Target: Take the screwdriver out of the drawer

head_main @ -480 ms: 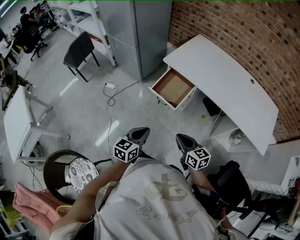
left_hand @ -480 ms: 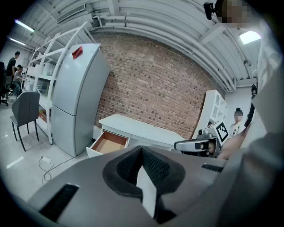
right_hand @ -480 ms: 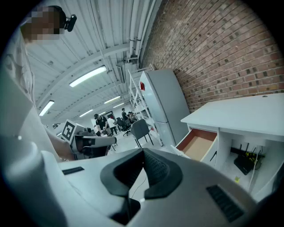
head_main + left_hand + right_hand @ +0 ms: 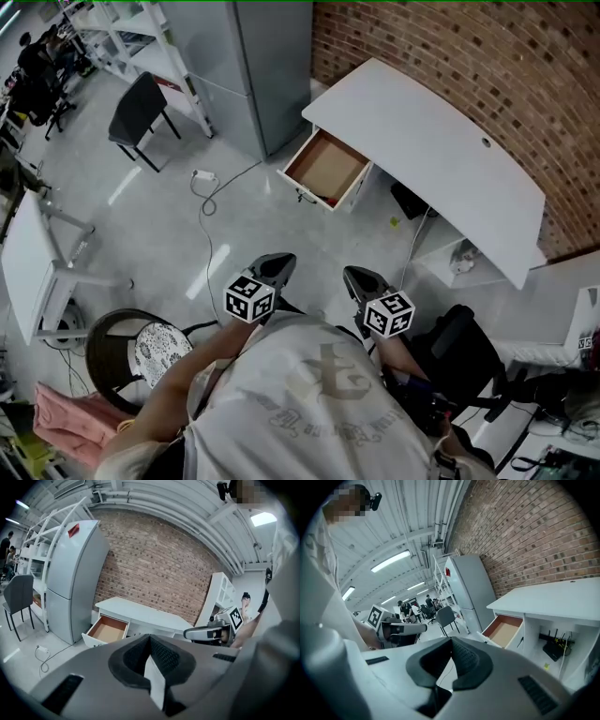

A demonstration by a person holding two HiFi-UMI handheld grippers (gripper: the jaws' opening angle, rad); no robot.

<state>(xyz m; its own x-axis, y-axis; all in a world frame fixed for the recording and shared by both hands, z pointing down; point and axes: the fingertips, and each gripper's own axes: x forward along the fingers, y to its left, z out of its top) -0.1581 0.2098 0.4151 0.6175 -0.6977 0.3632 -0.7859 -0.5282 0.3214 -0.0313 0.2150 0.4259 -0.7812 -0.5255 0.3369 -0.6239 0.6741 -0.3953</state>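
A: Head view looks into the open drawer under the table: brown floor; can't make out the screwdriver.

B: Gripper views catch it slantwise. Left claw and right claw closed, empty, well away.

Open drawer ahead; right gripper closed, empty

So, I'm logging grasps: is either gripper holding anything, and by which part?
Nothing is held. The left gripper and right gripper are both shut and empty, well short of the open drawer.
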